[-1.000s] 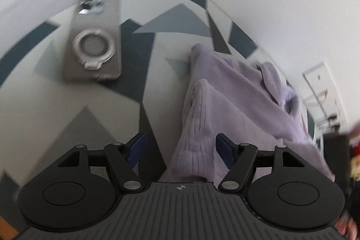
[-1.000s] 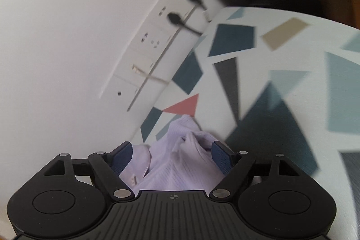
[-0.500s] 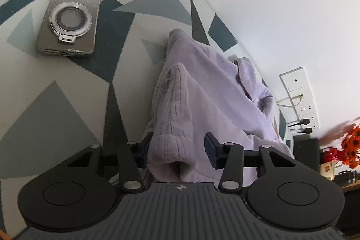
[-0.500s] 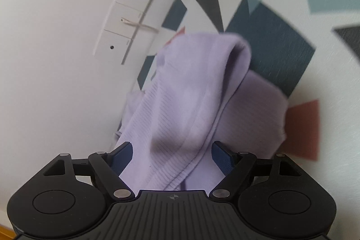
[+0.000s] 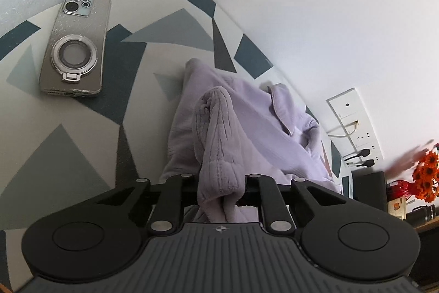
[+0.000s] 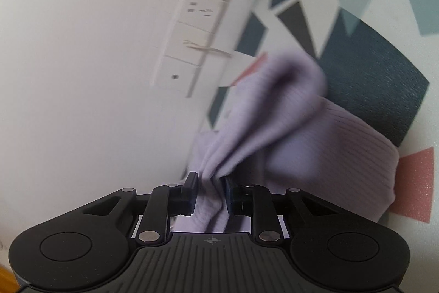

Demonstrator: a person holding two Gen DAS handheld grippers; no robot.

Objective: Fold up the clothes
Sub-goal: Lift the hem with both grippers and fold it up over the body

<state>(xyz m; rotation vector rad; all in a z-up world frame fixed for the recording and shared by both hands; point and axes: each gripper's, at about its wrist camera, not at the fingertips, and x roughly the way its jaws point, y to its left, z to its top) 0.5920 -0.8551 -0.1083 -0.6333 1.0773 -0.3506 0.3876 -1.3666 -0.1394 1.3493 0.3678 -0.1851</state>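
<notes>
A: Where's the lilac garment (image 5: 263,128)?
B: On the patterned tabletop (image 5: 82,128), right of the phone (image 5: 75,44).
A: The fingers?
B: Left gripper (image 5: 221,184) and right gripper (image 6: 210,192) just closed, each pinching its fabric.

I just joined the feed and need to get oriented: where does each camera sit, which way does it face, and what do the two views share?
Left wrist: on the left gripper, looking down over the lilac garment it pinches, with a phone on the patterned table.
Right wrist: on the right gripper, facing the wall sockets; its jaws have just closed on the garment.
Shared: garment, table, sockets.
</notes>
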